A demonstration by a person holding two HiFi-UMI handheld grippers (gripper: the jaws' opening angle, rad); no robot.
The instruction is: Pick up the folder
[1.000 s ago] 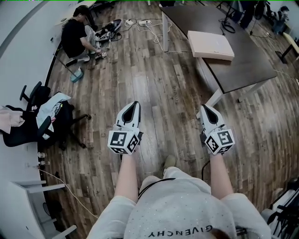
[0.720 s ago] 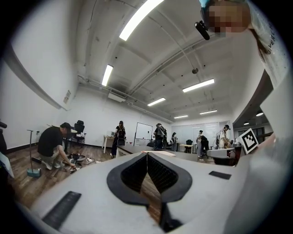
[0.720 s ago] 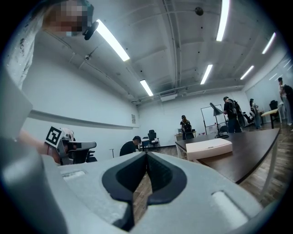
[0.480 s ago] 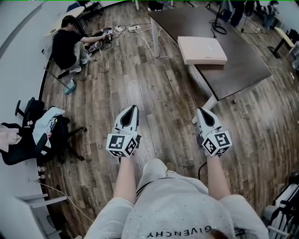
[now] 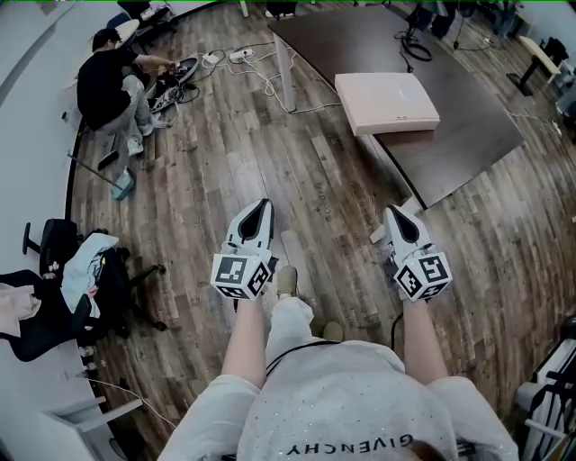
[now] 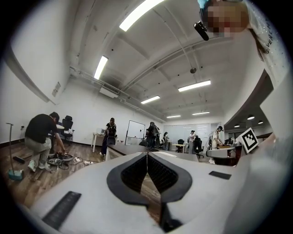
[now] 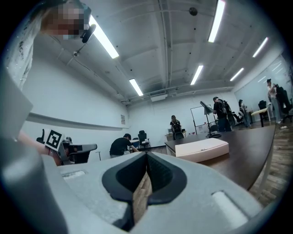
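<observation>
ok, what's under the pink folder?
The folder lies flat on the dark table, near its edge. Anything between them is covered.

The room is bright and evenly lit by long ceiling lamps point(image 6: 137, 13), which come out as pure white strips in both gripper views. Shadows on the wooden floor point(image 5: 225, 153) are weak and soft, and the planks carry a pale sheen. The pale folder point(image 5: 387, 101) stands out clearly against the dark bench point(image 5: 468, 135). Straight lines bend strongly towards the edges. The corners of the gripper views are black, and what is nearest to the lens looks soft.
</observation>
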